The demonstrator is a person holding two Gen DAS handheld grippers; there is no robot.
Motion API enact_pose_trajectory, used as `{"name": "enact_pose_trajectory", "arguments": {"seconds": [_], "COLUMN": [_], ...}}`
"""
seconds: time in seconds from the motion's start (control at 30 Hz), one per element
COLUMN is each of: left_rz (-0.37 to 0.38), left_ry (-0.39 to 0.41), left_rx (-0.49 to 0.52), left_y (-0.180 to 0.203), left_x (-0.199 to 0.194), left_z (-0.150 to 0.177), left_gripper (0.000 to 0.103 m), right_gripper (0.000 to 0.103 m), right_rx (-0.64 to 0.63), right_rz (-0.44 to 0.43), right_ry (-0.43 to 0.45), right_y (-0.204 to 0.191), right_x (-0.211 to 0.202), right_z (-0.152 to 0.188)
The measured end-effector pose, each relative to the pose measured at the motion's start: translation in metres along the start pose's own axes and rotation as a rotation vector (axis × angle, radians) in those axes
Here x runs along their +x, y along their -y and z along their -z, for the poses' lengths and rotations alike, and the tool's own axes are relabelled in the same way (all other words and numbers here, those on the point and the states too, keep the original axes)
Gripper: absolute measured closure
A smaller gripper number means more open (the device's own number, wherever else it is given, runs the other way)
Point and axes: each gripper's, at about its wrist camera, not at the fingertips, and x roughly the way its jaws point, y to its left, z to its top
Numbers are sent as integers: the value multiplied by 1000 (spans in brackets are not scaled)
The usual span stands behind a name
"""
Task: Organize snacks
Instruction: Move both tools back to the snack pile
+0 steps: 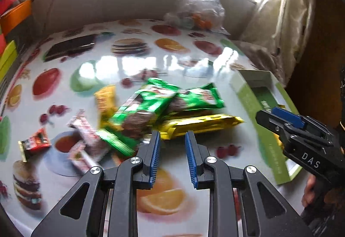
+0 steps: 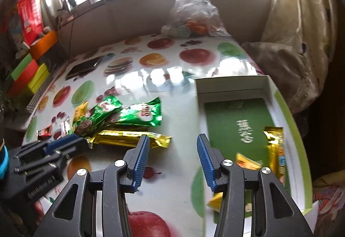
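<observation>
We note the left gripper (image 1: 172, 135) nearly closed and empty above the shiny green and gold snack wrappers (image 1: 163, 105) heaped on the fruit-print table (image 1: 107, 68). The right gripper (image 2: 173, 140) is half open, holding nothing, beside the green-lined white cardboard box (image 2: 232, 116) containing gold packets (image 2: 275, 146).

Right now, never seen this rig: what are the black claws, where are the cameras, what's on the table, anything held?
No robot: a person holds a two-finger gripper in each hand, with a fisheye camera on each looking along its blue pads. The left view shows the left gripper, nearly shut and empty; the right view shows the right gripper, open and empty. On the fruit-print table lie green snack packs, a long gold pack and small red and white packets. The green-lined box already holds gold and yellow packs.
</observation>
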Motion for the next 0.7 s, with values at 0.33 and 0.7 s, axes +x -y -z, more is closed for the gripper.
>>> {"name": "enact_pose_trajectory", "arguments": {"seconds": [0.33,0.7], "left_rz": [-68,-75], "left_ry": [-6,-21], "left_rx": [-106,-147], "left_y": [-63,-86], "left_x": [-3,3], "left_z": [8,14], "left_gripper": [78,78], "right_gripper": [58,51], "right_rx": [-167,-379], "right_rz": [-88,-122], "right_ry": [-47,-104], "right_y": [-39,-73], "right_x": [28,57], "right_z": [-5,-10]}}
